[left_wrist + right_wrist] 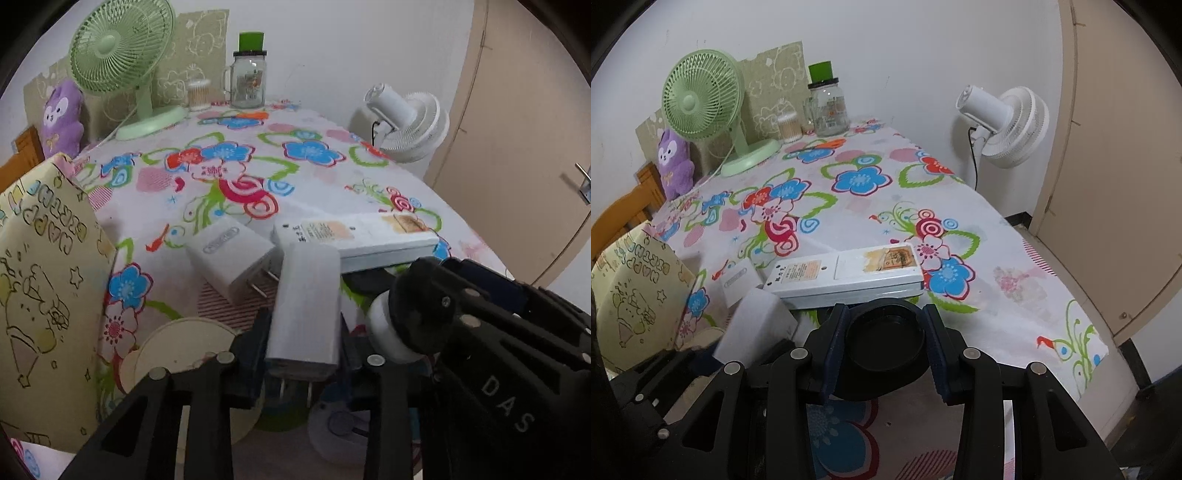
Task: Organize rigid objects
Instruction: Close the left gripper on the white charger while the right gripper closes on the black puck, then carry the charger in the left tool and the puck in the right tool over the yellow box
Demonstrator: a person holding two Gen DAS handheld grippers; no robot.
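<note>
My left gripper pinches a white charger tight; my right gripper clamps a round black lid.

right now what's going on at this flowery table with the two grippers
A person is tidying small things with a gripper in each hand. The left gripper is shut on a white rectangular plug-in charger, its prongs pointing back toward the camera. The right gripper is shut on a round black cap. Both sit just in front of a long white flat box lying on the floral tablecloth. A second white charger lies loose beside it.
</note>
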